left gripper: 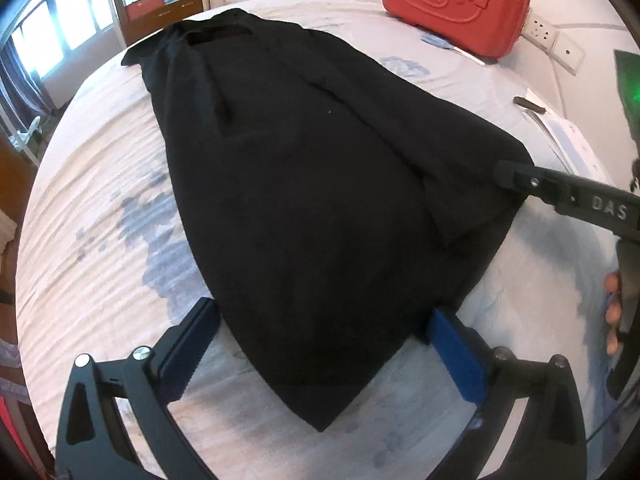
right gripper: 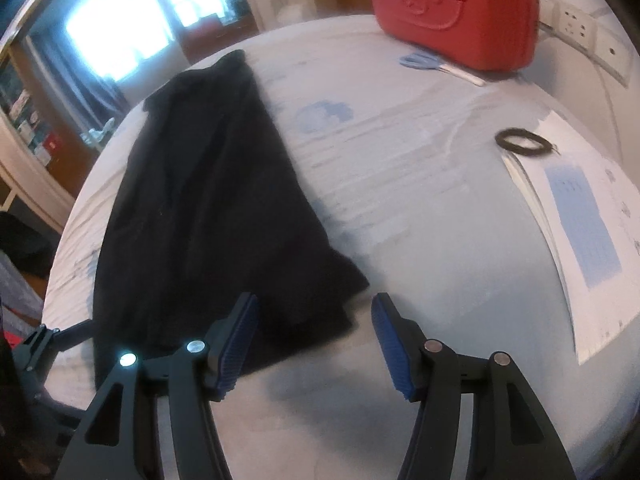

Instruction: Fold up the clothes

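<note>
A black garment [left gripper: 304,184] lies spread flat on the pale bedsheet [left gripper: 100,208], narrow end far away, wide end toward me. My left gripper [left gripper: 324,316] stands wide open over its near corner; the cloth lies between the blue pads [left gripper: 456,356], and neither pad presses it. In the right wrist view my right gripper [right gripper: 314,304] is open above the garment's [right gripper: 200,200] near right corner, with its left finger over the cloth and its right finger over bare sheet. From the left wrist view that right gripper [left gripper: 516,178] reaches in from the right edge, held by a person's hand [left gripper: 614,312].
A red suitcase [right gripper: 452,12] stands at the bed's far end with blue-handled scissors [right gripper: 428,62] before it. A black hair tie [right gripper: 522,142] and a printed paper sheet [right gripper: 580,240] lie at the right. Wall sockets [right gripper: 576,26], a window and wooden cabinets surround the bed.
</note>
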Demonstrator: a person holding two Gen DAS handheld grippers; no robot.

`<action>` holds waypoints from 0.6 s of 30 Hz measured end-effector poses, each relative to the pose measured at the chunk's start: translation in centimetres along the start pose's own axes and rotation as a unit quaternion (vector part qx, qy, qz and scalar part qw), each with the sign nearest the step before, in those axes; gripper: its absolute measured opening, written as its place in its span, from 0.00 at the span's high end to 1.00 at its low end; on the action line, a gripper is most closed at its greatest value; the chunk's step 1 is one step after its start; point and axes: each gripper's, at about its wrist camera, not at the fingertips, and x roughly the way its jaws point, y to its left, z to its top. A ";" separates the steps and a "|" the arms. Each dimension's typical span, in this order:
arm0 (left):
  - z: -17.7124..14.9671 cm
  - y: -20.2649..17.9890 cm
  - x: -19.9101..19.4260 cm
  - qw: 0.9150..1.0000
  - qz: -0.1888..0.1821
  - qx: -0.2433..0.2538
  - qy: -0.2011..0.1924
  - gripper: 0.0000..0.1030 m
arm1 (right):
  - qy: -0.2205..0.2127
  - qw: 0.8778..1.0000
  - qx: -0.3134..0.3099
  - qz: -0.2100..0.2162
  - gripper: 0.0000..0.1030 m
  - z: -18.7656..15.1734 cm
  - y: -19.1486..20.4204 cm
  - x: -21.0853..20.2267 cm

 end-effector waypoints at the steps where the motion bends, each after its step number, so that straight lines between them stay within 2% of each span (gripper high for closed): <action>1: 0.0 0.0 0.0 1.000 -0.001 0.001 0.000 0.00 | -0.002 1.000 -0.006 -0.004 0.42 0.0 0.2 0.1; 3: 0.0 0.0 0.0 1.000 -0.004 0.004 0.000 0.00 | -0.008 1.000 -0.018 -0.015 0.41 -0.1 0.6 0.2; 6: 0.2 -0.3 -0.2 1.000 -0.011 0.013 0.003 0.09 | -0.013 0.999 -0.035 -0.032 0.42 -0.3 1.3 0.4; 9: 0.5 -0.7 -0.5 1.000 -0.019 0.022 0.005 0.23 | -0.013 0.998 -0.043 -0.042 0.58 -0.3 1.8 0.5; 10: 0.6 -0.8 -0.6 0.999 -0.022 0.026 0.004 0.33 | -0.012 0.998 -0.043 -0.043 0.61 -0.3 1.9 0.5; 11: 0.7 -1.0 -0.7 0.999 -0.026 0.031 0.004 0.50 | -0.012 0.998 -0.043 -0.044 0.62 -0.3 2.0 0.5; 13: 1.2 -1.2 -0.9 0.999 -0.036 0.038 0.007 0.67 | -0.008 0.998 -0.037 -0.048 0.80 -0.2 1.9 0.5; 14: 1.5 -1.1 -0.8 0.998 -0.040 0.040 0.011 0.77 | -0.006 0.999 -0.030 -0.041 0.84 -0.1 1.8 0.6; 16: 2.2 -0.7 -0.9 0.998 -0.048 0.038 0.016 0.85 | 0.000 1.000 -0.012 -0.018 0.90 0.1 1.5 0.6; 18: 2.9 -0.1 -1.2 0.998 -0.054 0.035 0.016 0.87 | 0.002 1.000 0.007 0.003 0.91 0.3 1.4 0.4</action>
